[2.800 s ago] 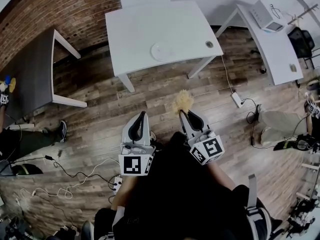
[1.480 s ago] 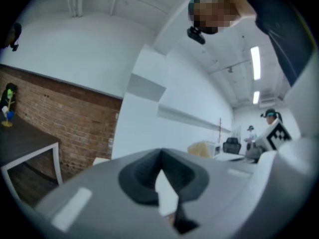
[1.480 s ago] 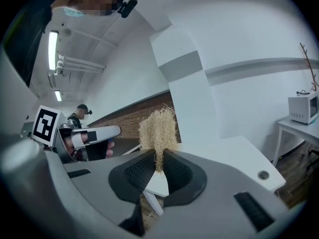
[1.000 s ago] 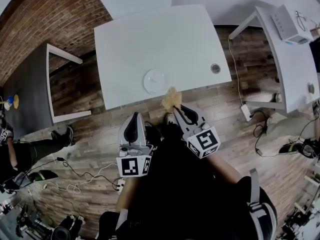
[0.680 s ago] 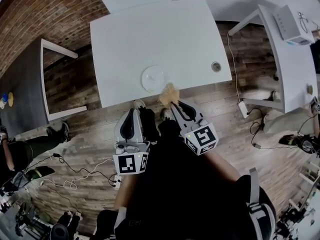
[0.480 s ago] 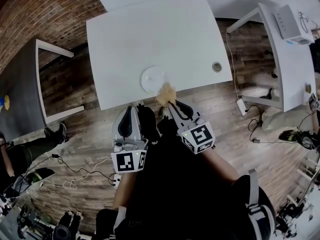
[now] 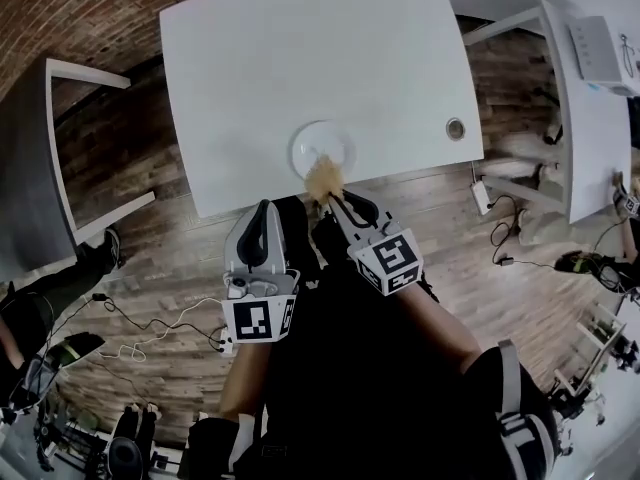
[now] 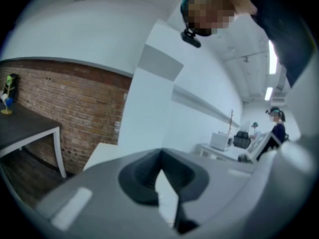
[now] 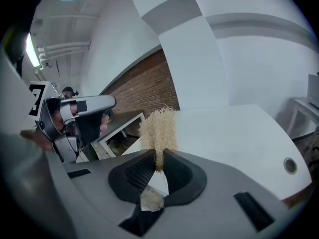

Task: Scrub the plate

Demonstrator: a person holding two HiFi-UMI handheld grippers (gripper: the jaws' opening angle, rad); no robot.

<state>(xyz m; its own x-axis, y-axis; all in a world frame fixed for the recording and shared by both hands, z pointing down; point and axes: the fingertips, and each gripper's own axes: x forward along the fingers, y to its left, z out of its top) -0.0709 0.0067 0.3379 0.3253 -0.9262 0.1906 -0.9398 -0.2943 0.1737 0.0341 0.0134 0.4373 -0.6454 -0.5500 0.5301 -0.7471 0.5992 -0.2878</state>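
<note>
A white round plate (image 7: 322, 146) lies near the front edge of the white table (image 7: 300, 48). My right gripper (image 7: 333, 198) is shut on a tan fibrous scrubber (image 7: 321, 177), whose tuft hangs over the plate's near rim in the head view. In the right gripper view the scrubber (image 9: 159, 127) sticks up from the shut right gripper (image 9: 158, 164), and the plate is hidden behind it. My left gripper (image 7: 264, 210) is shut and holds nothing, back from the table edge over the floor. The left gripper (image 8: 160, 156) points level at the far wall.
A round grommet hole (image 7: 456, 128) sits at the table's right front. A second white table (image 7: 590, 108) with a white device (image 7: 598, 43) stands right, a dark table (image 7: 25, 168) left. Cables and a power strip (image 7: 480, 196) lie on the wood floor.
The view has closed in on the white table. The scrubber in my right gripper has gone from over the floor to over the plate's near rim. The left gripper followed, still shut.
</note>
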